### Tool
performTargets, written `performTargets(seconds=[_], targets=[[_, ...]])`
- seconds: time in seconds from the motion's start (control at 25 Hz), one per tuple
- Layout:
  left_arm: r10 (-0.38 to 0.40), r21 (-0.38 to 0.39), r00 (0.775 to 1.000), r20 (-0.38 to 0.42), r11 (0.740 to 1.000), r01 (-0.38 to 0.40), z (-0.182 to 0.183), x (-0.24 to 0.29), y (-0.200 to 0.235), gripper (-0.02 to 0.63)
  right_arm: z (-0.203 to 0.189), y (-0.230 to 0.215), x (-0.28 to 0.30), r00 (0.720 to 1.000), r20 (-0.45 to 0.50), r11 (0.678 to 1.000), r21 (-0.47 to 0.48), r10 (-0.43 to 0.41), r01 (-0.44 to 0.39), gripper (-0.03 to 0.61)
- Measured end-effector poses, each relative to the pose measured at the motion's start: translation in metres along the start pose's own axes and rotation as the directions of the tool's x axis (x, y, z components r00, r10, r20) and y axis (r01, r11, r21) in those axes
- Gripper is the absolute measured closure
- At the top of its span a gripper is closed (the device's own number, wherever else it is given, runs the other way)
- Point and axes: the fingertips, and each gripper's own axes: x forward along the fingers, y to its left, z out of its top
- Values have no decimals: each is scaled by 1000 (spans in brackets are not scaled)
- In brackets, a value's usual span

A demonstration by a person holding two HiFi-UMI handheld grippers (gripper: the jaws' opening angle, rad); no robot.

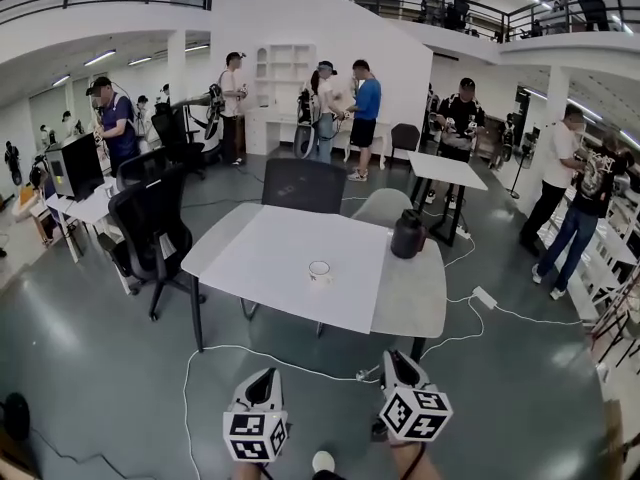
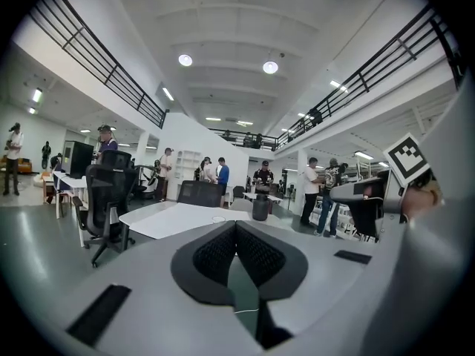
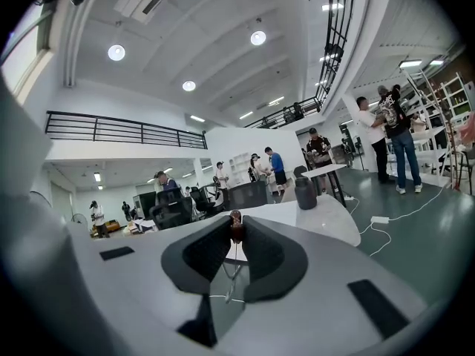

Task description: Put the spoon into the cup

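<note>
A small white cup (image 1: 319,270) stands near the front of the white table (image 1: 270,258); in the left gripper view the cup (image 2: 217,219) is a tiny shape far ahead. Both grippers hang low in the head view, well short of the table, over the floor. My left gripper (image 1: 263,378) (image 2: 236,225) is shut, its pads meeting with nothing between them. My right gripper (image 1: 393,360) (image 3: 236,227) is shut on a small dark brown piece, the spoon (image 3: 236,225), of which only an end shows at the jaw tips.
A dark jar (image 1: 407,235) stands at the table's right side. Black office chairs (image 1: 150,223) stand left of and behind the table. White cables and a power strip (image 1: 484,297) lie on the floor. Several people stand farther back.
</note>
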Motion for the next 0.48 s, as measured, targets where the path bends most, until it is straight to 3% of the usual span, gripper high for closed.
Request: performTargets(seconds=[0.48], targets=[[37,-25,999,-13,999,-37,26,116,26,595,33,-30,116,1000,-7,1000,4,26,-26,512]])
